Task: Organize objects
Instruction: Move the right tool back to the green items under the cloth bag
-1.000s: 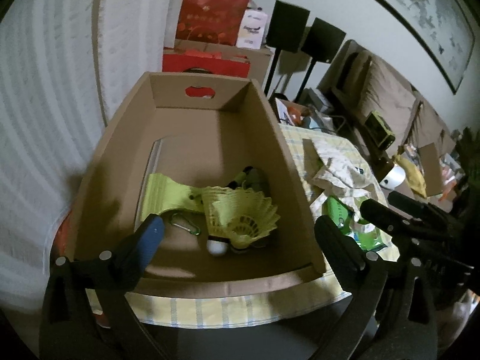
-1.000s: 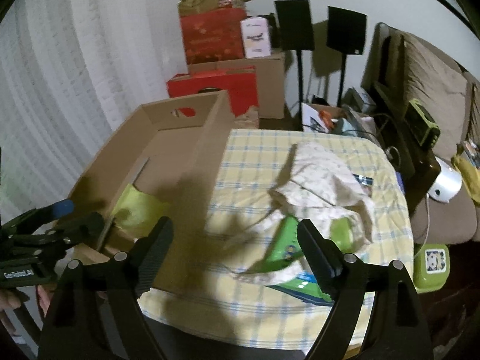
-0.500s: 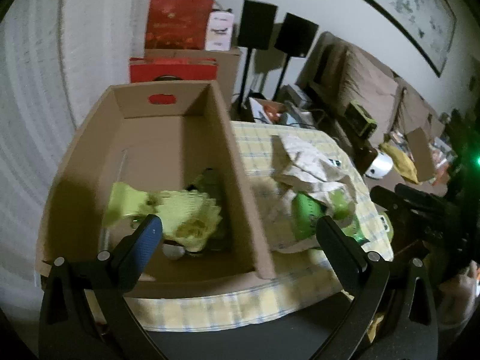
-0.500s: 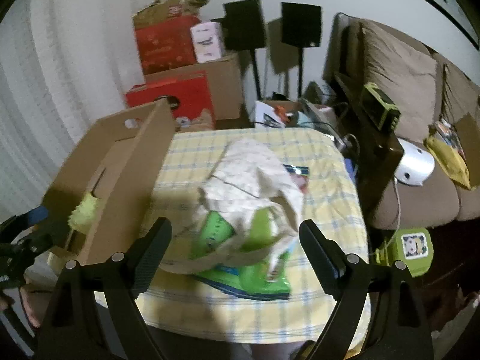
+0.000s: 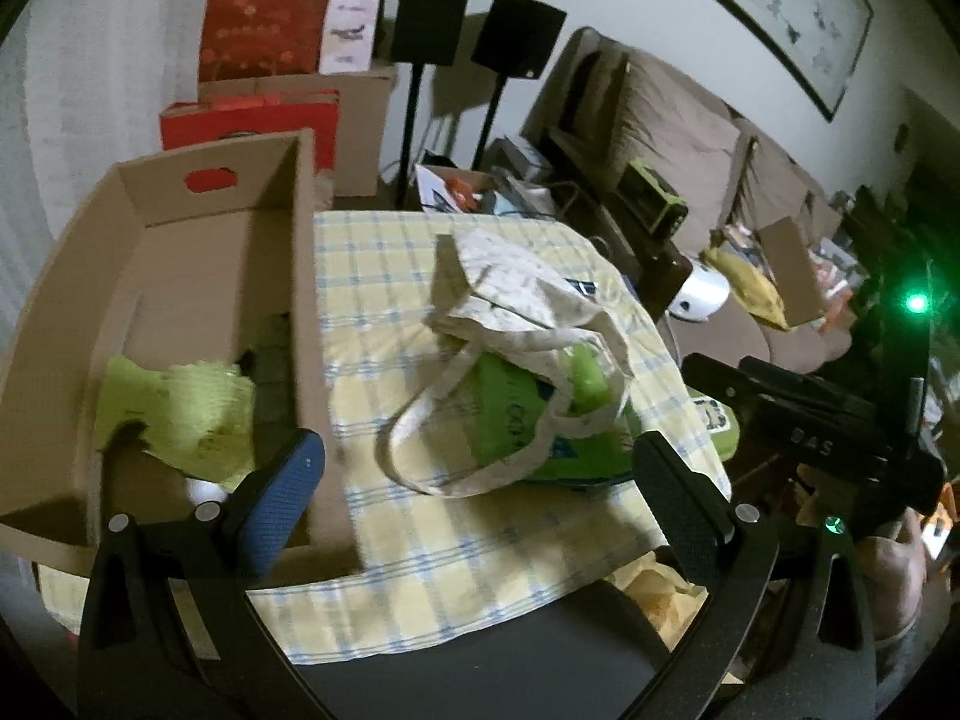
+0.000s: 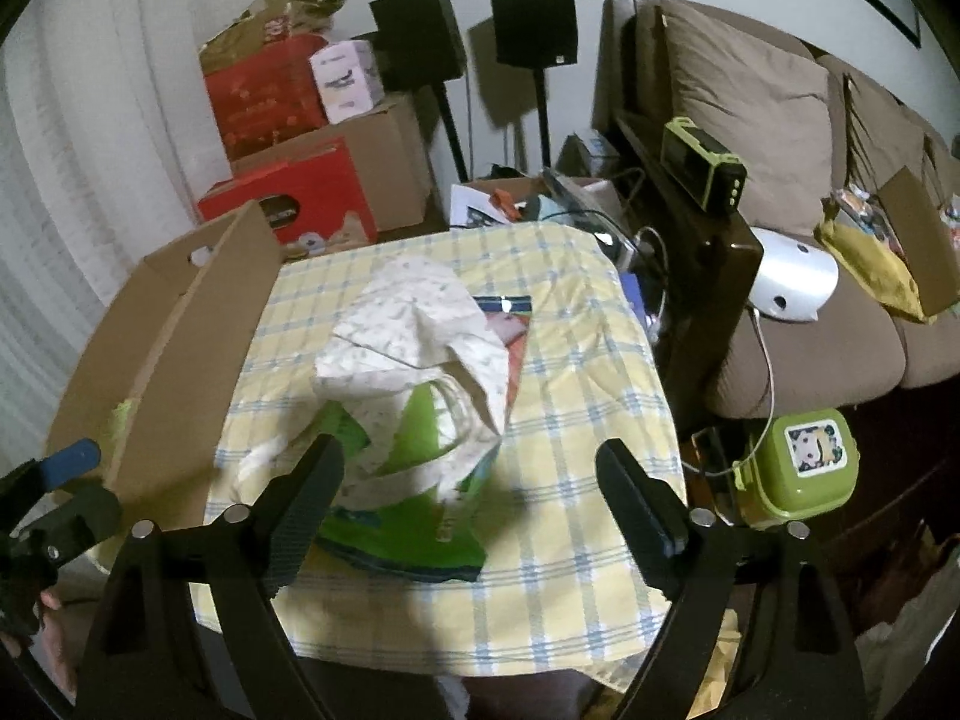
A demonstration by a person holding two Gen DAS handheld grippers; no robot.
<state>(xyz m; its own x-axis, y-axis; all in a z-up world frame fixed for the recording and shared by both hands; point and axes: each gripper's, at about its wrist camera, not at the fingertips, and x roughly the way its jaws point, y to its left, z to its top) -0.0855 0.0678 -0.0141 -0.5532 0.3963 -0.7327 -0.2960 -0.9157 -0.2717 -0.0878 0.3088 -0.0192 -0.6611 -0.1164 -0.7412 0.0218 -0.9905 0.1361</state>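
An open cardboard box [image 5: 303, 276] stands on the left of a yellow checked tablecloth [image 5: 384, 276]; it also shows in the right wrist view [image 6: 174, 360]. Inside lie yellow-green shuttlecocks [image 5: 186, 414]. A cream tote bag [image 5: 516, 312] lies crumpled on the cloth over green packages [image 5: 504, 414]; the bag [image 6: 414, 324] and packages [image 6: 420, 438] also show in the right wrist view. My left gripper [image 5: 474, 480] is open and empty above the table's near edge. My right gripper [image 6: 474, 486] is open and empty, just short of the bag.
Red boxes [image 6: 288, 198] and brown cartons are stacked behind the table. Two black speakers on stands [image 6: 534, 18] stand by the wall. A brown sofa [image 6: 780, 192] with clutter is on the right. A green lidded container [image 6: 804, 468] sits below the table's right edge.
Both grippers have swung to the right, away from the box and toward the tote bag. Both stay open and empty.
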